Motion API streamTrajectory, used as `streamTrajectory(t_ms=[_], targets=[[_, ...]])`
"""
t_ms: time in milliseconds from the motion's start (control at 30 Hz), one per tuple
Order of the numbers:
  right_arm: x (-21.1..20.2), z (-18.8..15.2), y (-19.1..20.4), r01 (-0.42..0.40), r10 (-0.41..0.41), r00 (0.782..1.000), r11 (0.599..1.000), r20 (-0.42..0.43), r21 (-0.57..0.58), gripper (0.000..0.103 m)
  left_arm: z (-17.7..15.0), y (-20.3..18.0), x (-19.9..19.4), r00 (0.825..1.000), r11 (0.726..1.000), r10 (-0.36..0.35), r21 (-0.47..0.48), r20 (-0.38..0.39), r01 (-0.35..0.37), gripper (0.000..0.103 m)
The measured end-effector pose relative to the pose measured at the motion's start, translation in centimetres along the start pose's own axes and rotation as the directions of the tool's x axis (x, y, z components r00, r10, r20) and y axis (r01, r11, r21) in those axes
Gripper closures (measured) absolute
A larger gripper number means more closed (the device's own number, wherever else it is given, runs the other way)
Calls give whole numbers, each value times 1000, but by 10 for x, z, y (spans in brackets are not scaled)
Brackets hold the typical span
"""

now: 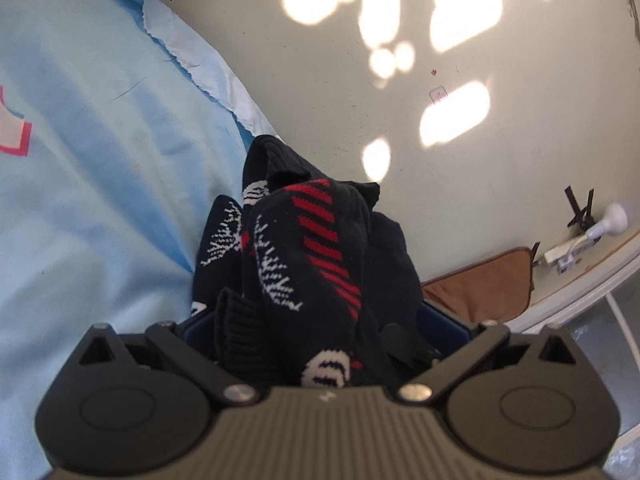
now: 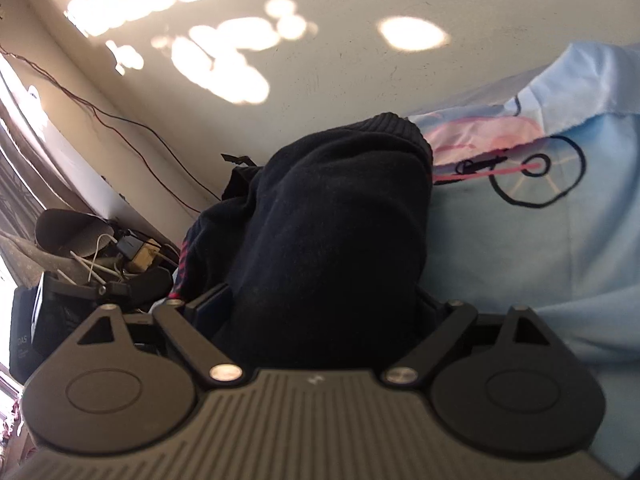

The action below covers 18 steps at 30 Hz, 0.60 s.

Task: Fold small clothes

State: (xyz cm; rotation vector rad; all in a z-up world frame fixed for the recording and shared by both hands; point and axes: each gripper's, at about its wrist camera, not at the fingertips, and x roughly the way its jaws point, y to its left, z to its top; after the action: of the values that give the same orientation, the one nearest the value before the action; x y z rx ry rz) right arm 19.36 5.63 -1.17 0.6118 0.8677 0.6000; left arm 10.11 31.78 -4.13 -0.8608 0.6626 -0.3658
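left wrist: dark socks (image 1: 316,248) bunched and clamped in left gripper (image 1: 320,320), beside blue cloth (image 1: 100,152) on table (image 1: 340,92) | right wrist: socks (image 2: 332,216) grasped in right gripper (image 2: 320,312), blue cloth (image 2: 520,220) at right

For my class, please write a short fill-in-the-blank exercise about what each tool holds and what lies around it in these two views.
1. The dark sock bunched in the left tool has slanted stripes coloured ____.
2. The cloth spread beside the sock is light ____.
3. The right tool is closed on fabric that looks plain ____.
4. Bright patches of ____ fall on the tabletop.

Missing words: red; blue; black; sunlight
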Motion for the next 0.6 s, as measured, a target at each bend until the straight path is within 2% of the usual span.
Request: streamTrajectory(t_ms=[33, 100, 200, 300, 467, 567, 600], targets=[[4, 3, 1, 2, -2, 1000, 1000, 0, -16, 28, 2, 1, 2, 1000, 1000, -9, -2, 10, 9, 0], [10, 11, -4, -4, 5, 1000, 1000, 12, -13, 36, 7, -5, 11, 1000, 999, 4, 32, 27, -5, 0], [16, 21, -12, -8, 6, 999, 999, 45, 40, 42, 13, -27, 32, 995, 988, 93, 124, 28, -95, 1], [23, 33, -14, 21, -24, 997, 999, 67, 44, 46, 20, -47, 58, 980, 949, 192, 245, 43, -197, 1], [33, 52, -16, 48, -50, 998, 996, 33, 69, 48, 32, -38, 64, 988, 963, 153, 221, 33, -156, 1], [23, 52, -5, 21, -24, 999, 995, 23, 101, 53, 30, -33, 51, 991, 977, 121, 173, 49, -128, 13], [18, 52, 0, 2, -5, 999, 995, 32, 103, 54, 34, -30, 42, 997, 991, 68, 111, 46, -72, 16]])
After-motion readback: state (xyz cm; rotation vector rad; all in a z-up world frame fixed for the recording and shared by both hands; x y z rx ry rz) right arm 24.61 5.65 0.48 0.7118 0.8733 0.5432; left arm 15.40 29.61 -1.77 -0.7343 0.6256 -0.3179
